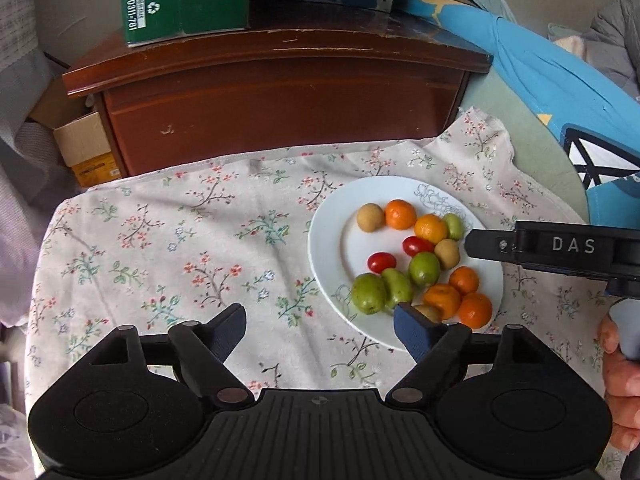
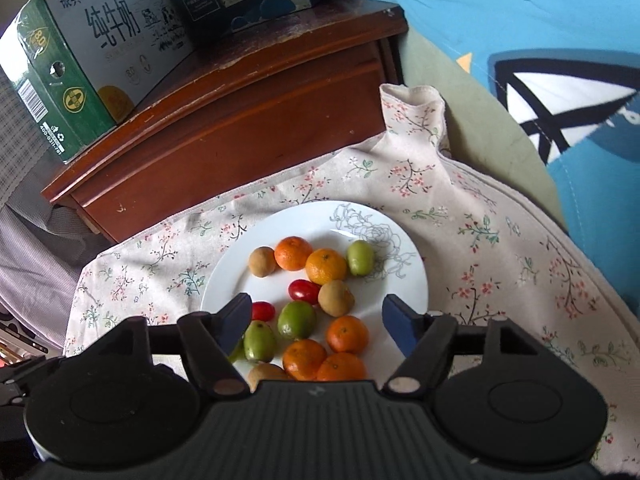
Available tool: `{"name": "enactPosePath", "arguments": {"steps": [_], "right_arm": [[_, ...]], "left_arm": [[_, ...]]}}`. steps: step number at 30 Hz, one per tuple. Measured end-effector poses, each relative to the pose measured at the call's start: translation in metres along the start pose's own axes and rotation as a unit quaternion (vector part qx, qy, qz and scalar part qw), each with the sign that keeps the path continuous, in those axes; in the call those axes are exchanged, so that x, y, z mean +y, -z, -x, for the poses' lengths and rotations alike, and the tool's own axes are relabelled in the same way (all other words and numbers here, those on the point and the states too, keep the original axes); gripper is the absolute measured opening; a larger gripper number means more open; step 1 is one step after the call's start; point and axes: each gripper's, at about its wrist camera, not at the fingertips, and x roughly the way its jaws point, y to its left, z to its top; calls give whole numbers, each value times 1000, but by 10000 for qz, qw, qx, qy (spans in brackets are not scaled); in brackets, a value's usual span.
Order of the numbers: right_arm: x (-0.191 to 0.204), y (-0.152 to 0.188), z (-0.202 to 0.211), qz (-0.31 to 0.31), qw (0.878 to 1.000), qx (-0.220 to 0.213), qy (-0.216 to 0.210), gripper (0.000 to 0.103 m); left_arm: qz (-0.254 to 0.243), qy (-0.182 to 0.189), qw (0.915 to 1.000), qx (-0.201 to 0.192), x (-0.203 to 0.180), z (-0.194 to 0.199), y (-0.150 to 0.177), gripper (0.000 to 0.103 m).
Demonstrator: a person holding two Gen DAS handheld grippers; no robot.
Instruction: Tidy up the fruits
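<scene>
A: Where does the fruit lie?

B: All mixed on the white plate (image 2: 404,280), which sits on the flowered tabletop (image 1: 180,248): small oranges (image 2: 347,334), green fruits (image 2: 297,320), tan ones (image 2: 336,298), two red tomatoes (image 2: 304,291).

A: And the tongs?

B: The right tongs (image 2: 316,320) hang over the plate, spread apart, holding nothing. The left tongs (image 1: 320,328) are also apart, over the cloth at the plate's near left.

A: Which step?

B: Sorted or unsorted start, or gathered end; both fit.

White plate (image 2: 404,280) with a grey flower outline; orange, green, red and tan fruits (image 2: 326,266); pale cloth (image 2: 500,248) with floral sprigs; reddish-brown cabinet (image 2: 248,120).
</scene>
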Motion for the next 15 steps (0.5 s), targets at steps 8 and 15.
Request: {"name": "enactPosePath", "arguments": {"steps": [8,15], "right_arm": [[10,26,8,265,9946,355,942,102],[26,30,-3,948,9853,490,1333,102]], "left_arm": [[109,-314,9986,405,6,-8,10,88],[237,-444,9974,510,11,-16,10,88]]}}
